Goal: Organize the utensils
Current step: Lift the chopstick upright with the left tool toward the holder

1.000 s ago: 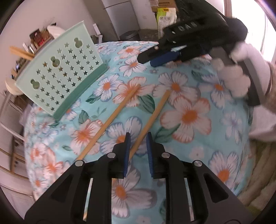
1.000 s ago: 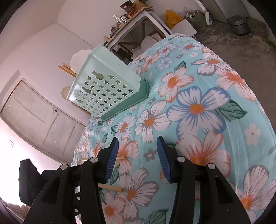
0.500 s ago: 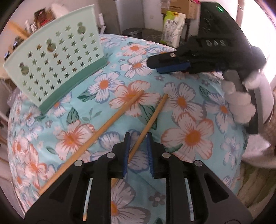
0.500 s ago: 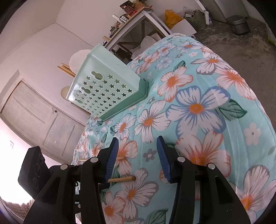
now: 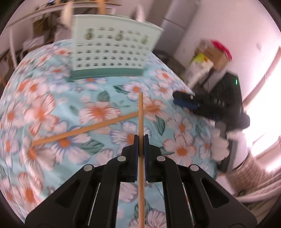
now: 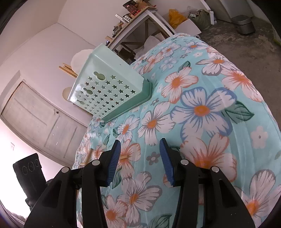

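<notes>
My left gripper [image 5: 141, 138] is shut on a wooden chopstick [image 5: 140, 112], which runs straight forward between the blue pads and stands clear of the cloth. A second chopstick [image 5: 91, 128] lies slantwise on the floral tablecloth [image 5: 52, 108], passing under the held one. The pale green star-holed basket [image 5: 112, 50] stands ahead at the table's far side. My right gripper [image 6: 140, 145] hangs open over the tablecloth [image 6: 202, 108] with nothing between its fingers. The basket [image 6: 108, 87] sits to its upper left. A short piece of chopstick [image 6: 125, 157] shows by its left finger.
More chopsticks [image 6: 68, 71] stick out of the basket's far side. Beyond the table are a cluttered white shelf [image 6: 140, 15], a grey bin [image 6: 244, 26] on the floor and a panelled door [image 6: 43, 122]. A cardboard box and bags [image 5: 210, 54] stand by the wall.
The left gripper closed its jaws on the right-hand chopstick, rolled and lifted it off the cloth; the basket now lies straight ahead. The right gripper stayed still.
</notes>
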The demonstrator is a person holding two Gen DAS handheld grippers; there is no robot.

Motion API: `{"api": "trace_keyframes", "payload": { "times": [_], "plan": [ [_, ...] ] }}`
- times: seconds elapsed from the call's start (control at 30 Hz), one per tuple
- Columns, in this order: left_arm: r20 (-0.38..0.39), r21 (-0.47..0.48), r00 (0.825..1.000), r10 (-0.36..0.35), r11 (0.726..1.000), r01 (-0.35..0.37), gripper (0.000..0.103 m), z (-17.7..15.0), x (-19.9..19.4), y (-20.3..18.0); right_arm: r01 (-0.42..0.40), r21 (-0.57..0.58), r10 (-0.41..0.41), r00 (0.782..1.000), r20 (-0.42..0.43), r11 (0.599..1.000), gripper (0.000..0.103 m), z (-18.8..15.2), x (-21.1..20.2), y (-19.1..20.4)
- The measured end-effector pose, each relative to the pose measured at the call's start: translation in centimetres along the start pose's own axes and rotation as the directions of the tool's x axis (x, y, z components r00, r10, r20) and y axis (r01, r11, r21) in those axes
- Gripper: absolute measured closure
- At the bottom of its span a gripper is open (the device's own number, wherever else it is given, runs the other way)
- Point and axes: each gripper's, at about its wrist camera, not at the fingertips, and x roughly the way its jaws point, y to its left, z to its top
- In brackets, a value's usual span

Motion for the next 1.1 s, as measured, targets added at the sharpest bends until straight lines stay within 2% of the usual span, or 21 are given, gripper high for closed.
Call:
{"api": "trace_keyframes", "payload": {
  "times": [0.1, 0.27, 0.43, 0.57, 0.87, 1.1],
  "plan": [
    [0.052, -0.081, 0.997, -0.063, 0.994, 0.067, 0.098, -0.6, -2.0, 1.0, 0.003, -0.001, -0.003, 1.000, 0.000, 1.000, 0.058, 0.0, 0.2, 0.2],
    [0.140, -0.134, 0.986, -0.088, 0.985, 0.107, 0.098, -0.8, -3.7, 1.4, 0.009, -0.007, -0.009, 1.000, 0.000, 1.000, 0.058, -0.1, 0.3, 0.3],
    [0.245, -0.200, 0.967, -0.069, 0.972, 0.120, 0.098, -0.8, -5.2, 2.6, 0.011, -0.009, -0.011, 1.000, 0.001, 1.000, 0.058, -0.1, 0.4, 0.4],
    [0.320, -0.302, 0.947, -0.026, 0.945, 0.128, 0.098, -1.7, -7.0, 5.2, 0.017, -0.014, -0.017, 1.000, 0.000, 1.000, 0.058, -0.1, 0.5, 0.4],
    [0.358, -0.421, 0.932, 0.064, 0.901, 0.100, 0.098, -3.5, -9.1, 9.1, 0.046, -0.034, -0.046, 0.999, -0.002, 0.998, 0.058, -0.2, 0.9, 0.9],
    [0.365, -0.451, 0.927, 0.092, 0.888, 0.089, 0.098, -4.5, -9.3, 10.4, 0.064, -0.046, -0.065, 0.998, -0.004, 0.997, 0.058, -0.3, 1.1, 1.2]
  ]
}}
